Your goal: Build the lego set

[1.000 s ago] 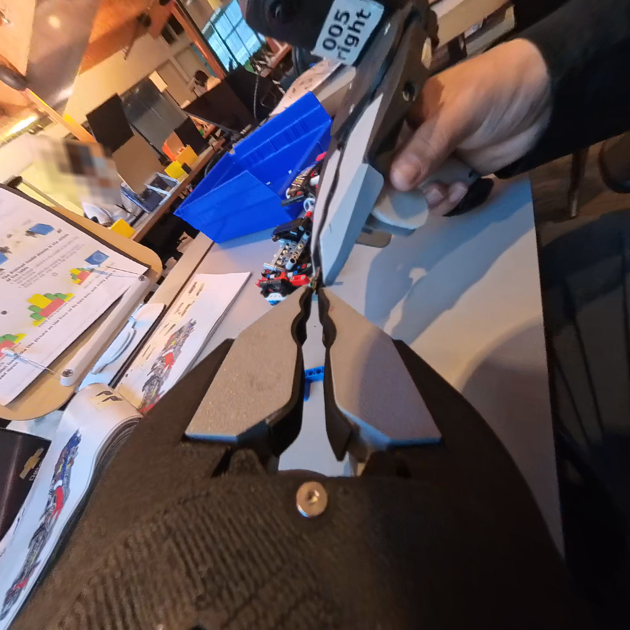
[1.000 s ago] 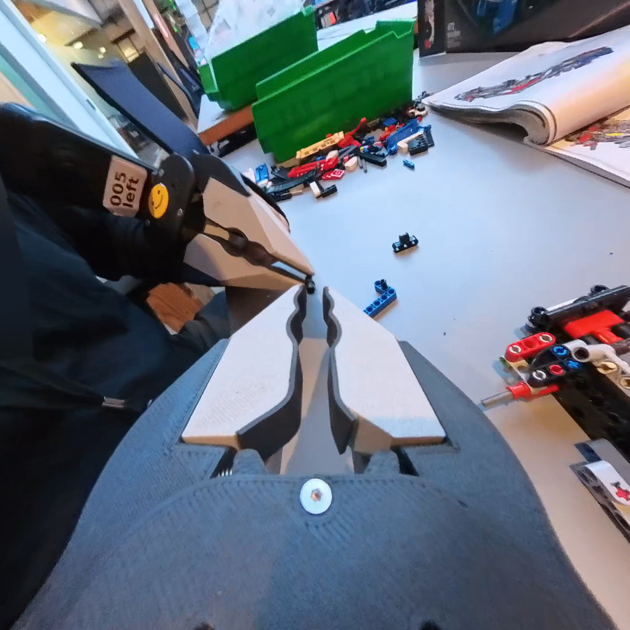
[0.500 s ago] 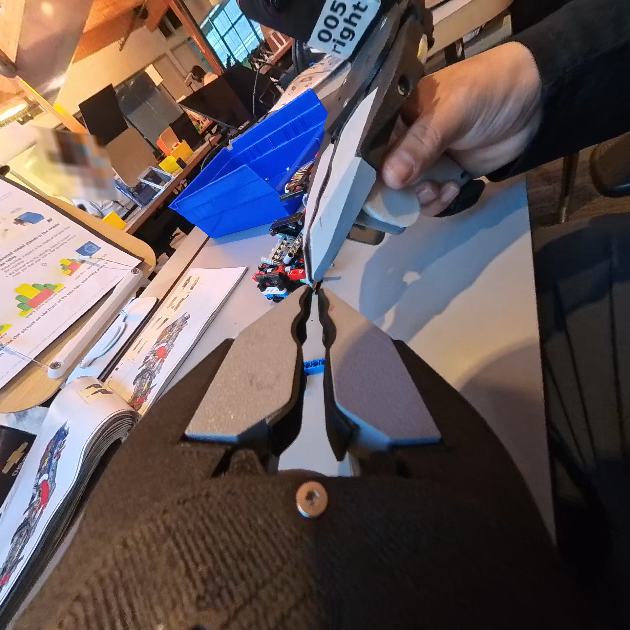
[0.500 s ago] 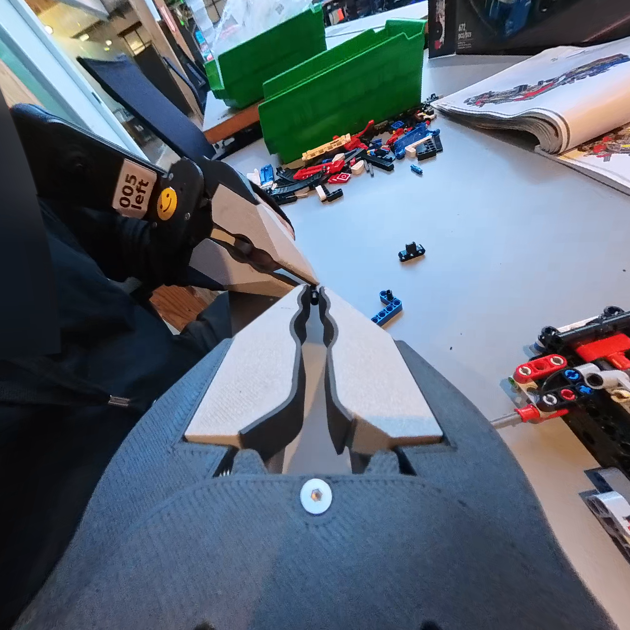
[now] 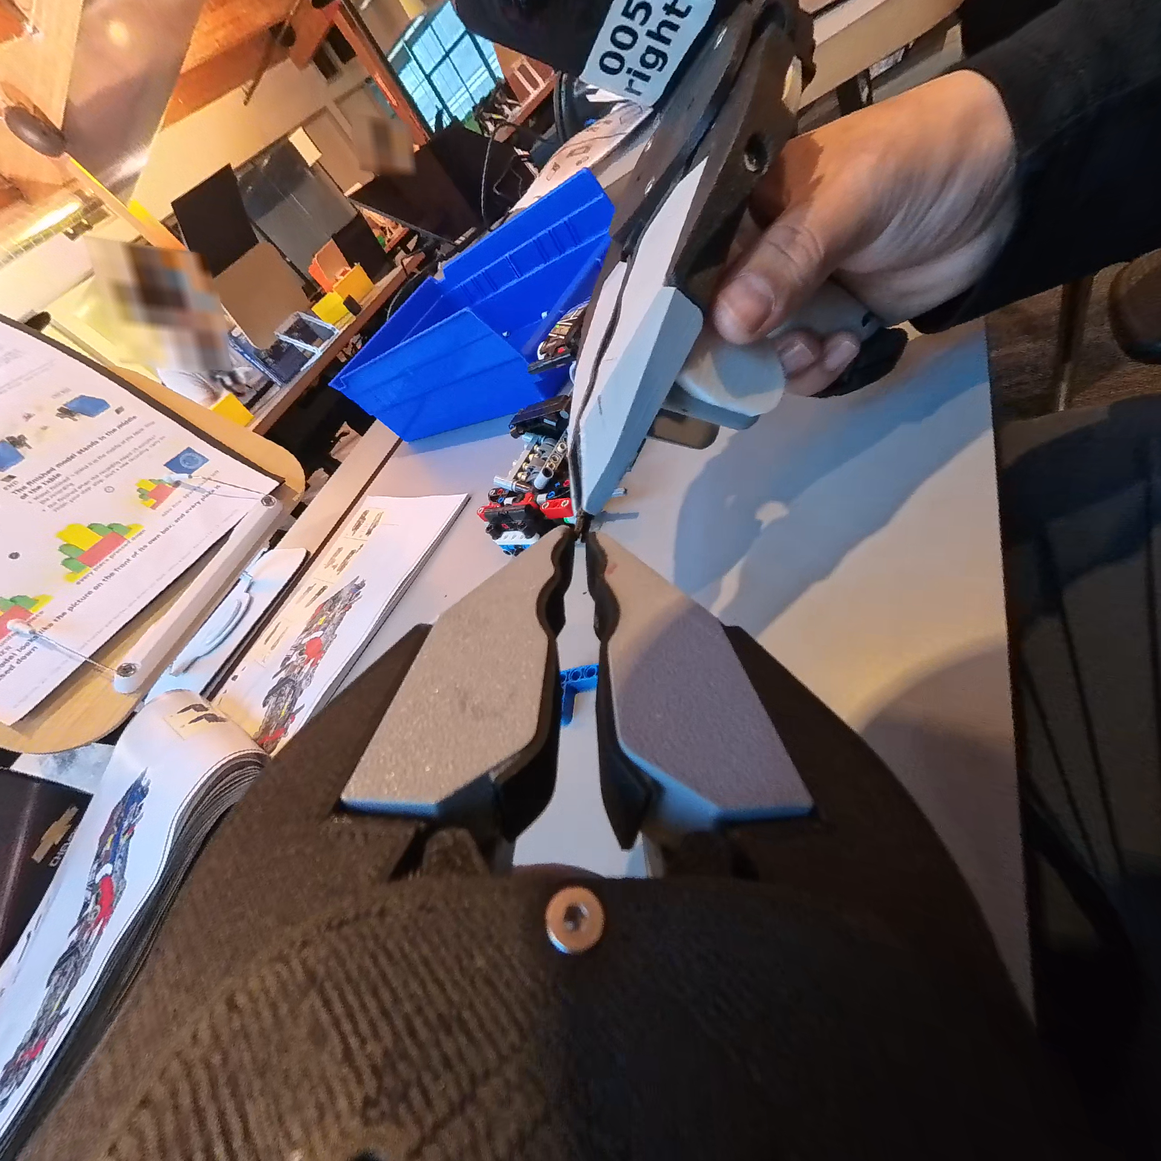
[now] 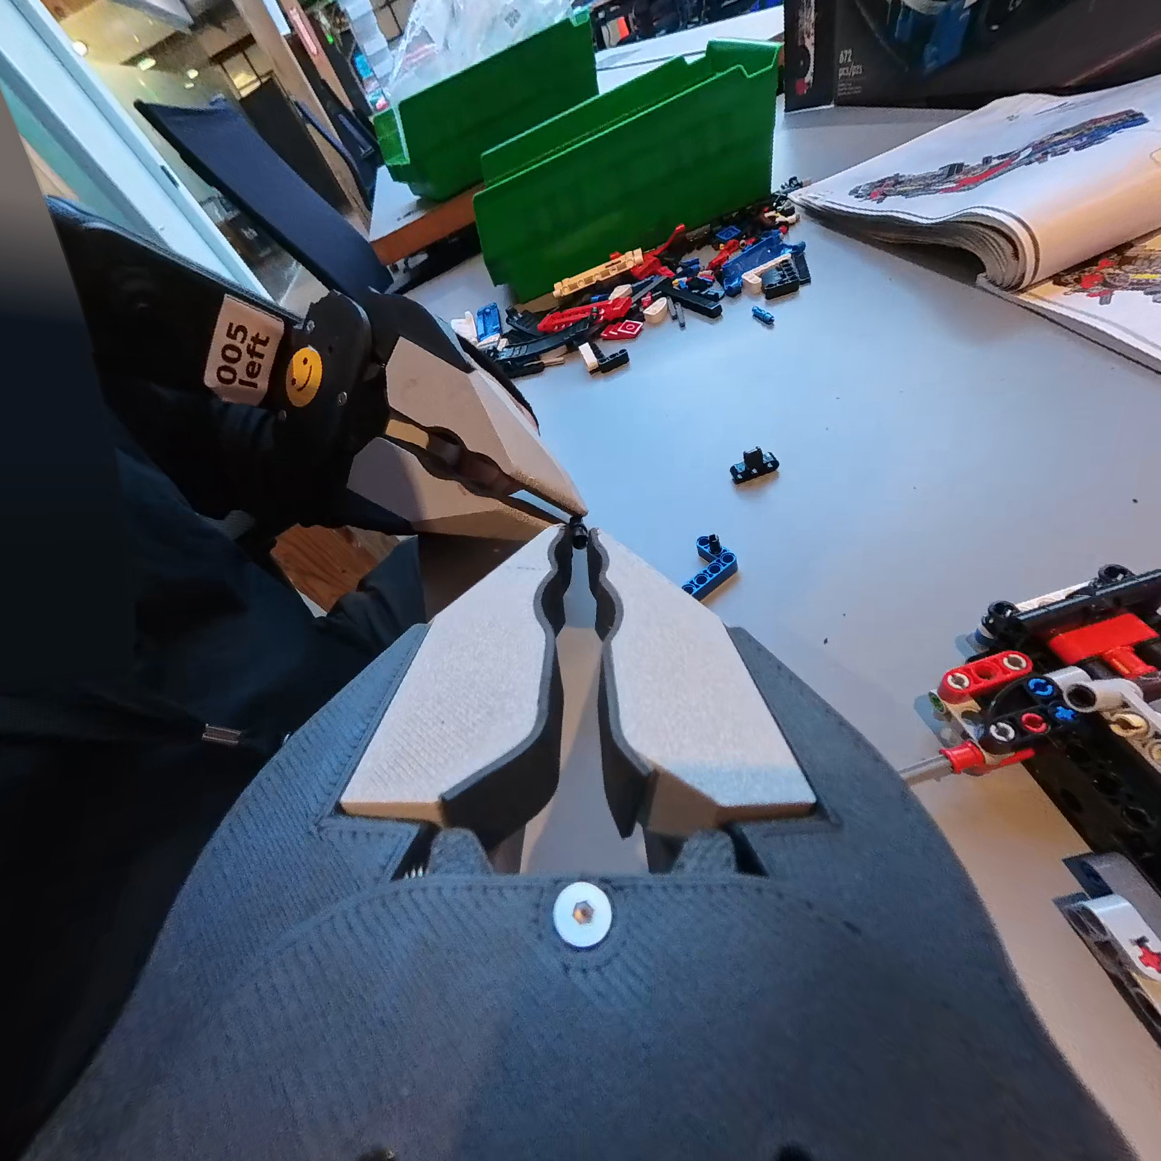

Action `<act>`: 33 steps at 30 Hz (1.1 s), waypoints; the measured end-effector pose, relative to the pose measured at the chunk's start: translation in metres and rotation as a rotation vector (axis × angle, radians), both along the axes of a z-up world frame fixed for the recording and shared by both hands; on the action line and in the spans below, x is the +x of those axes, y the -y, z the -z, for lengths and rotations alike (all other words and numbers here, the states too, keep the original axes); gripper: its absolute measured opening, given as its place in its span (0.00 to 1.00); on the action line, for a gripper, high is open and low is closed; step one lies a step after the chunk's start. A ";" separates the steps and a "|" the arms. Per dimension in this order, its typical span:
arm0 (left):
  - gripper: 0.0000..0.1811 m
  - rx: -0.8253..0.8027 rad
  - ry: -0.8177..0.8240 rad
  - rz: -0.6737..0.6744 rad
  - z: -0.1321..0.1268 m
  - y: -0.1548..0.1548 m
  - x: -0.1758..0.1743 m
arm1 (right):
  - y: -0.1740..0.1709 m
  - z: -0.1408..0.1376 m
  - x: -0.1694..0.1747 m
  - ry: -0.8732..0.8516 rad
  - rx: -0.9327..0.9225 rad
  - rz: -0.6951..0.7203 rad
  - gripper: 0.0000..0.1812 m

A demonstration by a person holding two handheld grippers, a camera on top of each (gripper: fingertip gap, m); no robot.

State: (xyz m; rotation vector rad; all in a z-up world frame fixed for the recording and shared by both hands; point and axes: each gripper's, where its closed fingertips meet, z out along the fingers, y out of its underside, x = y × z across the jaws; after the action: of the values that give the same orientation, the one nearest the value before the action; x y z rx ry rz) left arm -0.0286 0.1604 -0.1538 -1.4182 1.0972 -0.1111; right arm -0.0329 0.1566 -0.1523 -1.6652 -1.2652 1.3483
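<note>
Right tongs (image 6: pixel 577 539) now pinching black pin (image 6: pixel 578 535) | left tongs (image 5: pixel 577 535) pressed together, tip-to-tip

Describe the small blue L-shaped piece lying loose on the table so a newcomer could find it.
From the green bin with its heap of loose parts, come across the bare grey table toward the camera. The blue L-shaped beam lies alone there, with a black pin upright in its corner.

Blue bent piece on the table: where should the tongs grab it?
Pinch the blue bent piece across its long arm's narrow sides, coming from above: it lies flat on the table, and a black pin stands up at the short end.
</note>
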 end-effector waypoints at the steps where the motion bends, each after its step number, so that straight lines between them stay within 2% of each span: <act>1: 0.00 0.001 -0.001 0.000 0.000 0.000 0.000 | 0.000 0.000 0.000 -0.003 -0.004 0.000 0.00; 7: 0.00 -0.045 0.023 0.000 0.002 0.000 0.000 | 0.001 0.001 0.000 0.018 0.046 -0.010 0.00; 8: 0.01 -0.111 0.036 0.009 0.006 0.000 -0.001 | 0.000 0.005 -0.001 0.051 0.080 -0.020 0.00; 11: 0.13 -0.414 0.072 -0.024 0.027 -0.011 -0.019 | -0.014 0.020 0.000 0.204 0.251 -0.033 0.00; 12: 0.18 -0.482 0.076 -0.033 0.034 -0.016 -0.026 | -0.019 0.024 0.000 0.249 0.294 -0.047 0.01; 15: 0.22 -0.616 -0.018 -0.078 0.061 -0.030 -0.046 | -0.032 0.034 -0.008 0.358 0.394 -0.106 0.01; 18: 0.13 -0.624 -0.141 -0.087 0.079 -0.041 -0.050 | -0.038 0.047 -0.018 0.473 0.487 -0.186 0.00; 21: 0.06 -0.645 -0.135 -0.023 0.080 -0.044 -0.041 | -0.038 0.059 -0.024 0.564 0.535 -0.259 0.00; 23: 0.06 -0.665 -0.130 0.004 0.080 -0.044 -0.039 | -0.037 0.062 -0.025 0.589 0.541 -0.275 0.00; 25: 0.03 -0.686 -0.125 0.029 0.081 -0.042 -0.038 | -0.038 0.060 -0.024 0.584 0.526 -0.269 0.00; 30: 0.03 -0.652 -0.153 0.060 0.081 -0.041 -0.039 | -0.039 0.053 -0.019 0.494 0.443 -0.214 0.00; 33: 0.02 -0.686 -0.142 0.090 0.081 -0.041 -0.038 | -0.042 0.050 -0.013 0.436 0.368 -0.179 0.01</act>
State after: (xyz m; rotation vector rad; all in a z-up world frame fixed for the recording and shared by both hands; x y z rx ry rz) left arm -0.0666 0.2018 -0.2346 -2.0049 1.3073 -0.4957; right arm -0.0455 0.1988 -0.2024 -1.6552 -1.8247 0.7950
